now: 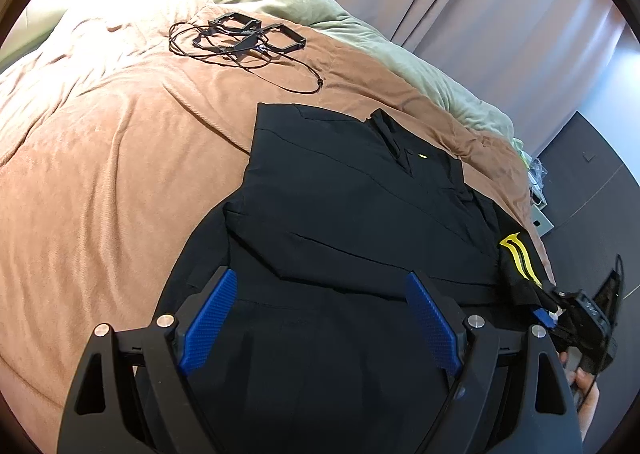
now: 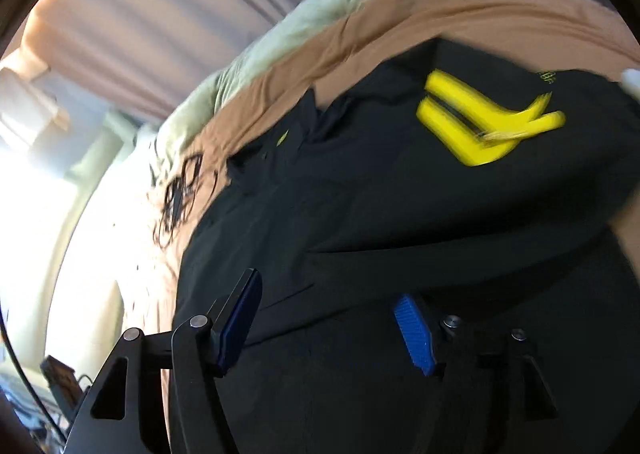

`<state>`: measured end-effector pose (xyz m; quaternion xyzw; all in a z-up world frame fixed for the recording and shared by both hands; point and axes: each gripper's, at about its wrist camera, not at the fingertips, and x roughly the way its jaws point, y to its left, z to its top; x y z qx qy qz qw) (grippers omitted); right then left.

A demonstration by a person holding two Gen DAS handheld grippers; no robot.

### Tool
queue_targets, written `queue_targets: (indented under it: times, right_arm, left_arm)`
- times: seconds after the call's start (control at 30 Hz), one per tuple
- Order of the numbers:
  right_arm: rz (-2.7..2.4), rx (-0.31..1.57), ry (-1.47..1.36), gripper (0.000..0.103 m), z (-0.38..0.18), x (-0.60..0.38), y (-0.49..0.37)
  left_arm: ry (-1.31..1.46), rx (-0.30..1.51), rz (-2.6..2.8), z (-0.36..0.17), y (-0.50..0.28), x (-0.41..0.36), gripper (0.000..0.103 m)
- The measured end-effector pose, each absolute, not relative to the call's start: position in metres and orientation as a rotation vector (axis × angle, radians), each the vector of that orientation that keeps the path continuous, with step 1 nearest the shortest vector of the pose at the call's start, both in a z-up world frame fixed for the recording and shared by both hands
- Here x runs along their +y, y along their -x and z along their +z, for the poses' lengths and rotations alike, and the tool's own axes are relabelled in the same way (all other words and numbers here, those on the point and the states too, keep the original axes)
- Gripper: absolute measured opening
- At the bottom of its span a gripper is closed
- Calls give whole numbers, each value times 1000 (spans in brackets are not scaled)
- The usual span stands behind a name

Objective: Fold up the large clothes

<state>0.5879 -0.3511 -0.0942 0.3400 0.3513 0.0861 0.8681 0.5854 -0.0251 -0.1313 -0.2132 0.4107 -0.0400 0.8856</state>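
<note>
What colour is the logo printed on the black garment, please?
Bright yellow logo on the black garment; clearest in the right wrist view.

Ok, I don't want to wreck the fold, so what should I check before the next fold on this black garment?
1. Left tongs open, nothing pinched: ok.
2. Right tongs open, clear of cloth: ok in the right wrist view; the left wrist view hints cloth at them.
3. Black garment flat on brown blanket: mostly ok; right edge bunched.
4. Black cable and frames apart from garment: ok.
5. Near hem position: cannot tell.
</note>
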Motion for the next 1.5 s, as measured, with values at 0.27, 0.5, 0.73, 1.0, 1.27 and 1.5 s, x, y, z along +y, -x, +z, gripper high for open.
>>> queue_targets:
  times: [0.27,0.5,0.73,1.0,1.27,1.5]
  right_arm:
    - [-87,580,-929,66,-100,-429,-538]
    - [-216,608,-1020,66,-141,-490,-539]
    - [-224,614,-1163,62,-185,-521,-558]
    - [-183,513,-1051,5,-155,-517,-559]
    - [24,351,-939,5,-70,-450,-540]
    - [206,305,-796,5,-21,-367,-549]
  left_arm:
    - [436,857,-74,-134,-583,-20,87]
    - [408,860,-42,-139,-584,-4,87]
    - [417,865,-19,-142,-588,5,87]
    - [422,852,-33,-136,-586,2,87]
    - [488,835,-42,-133,-582,1,87]
    - [514,806,-65,-125,-577,6,87]
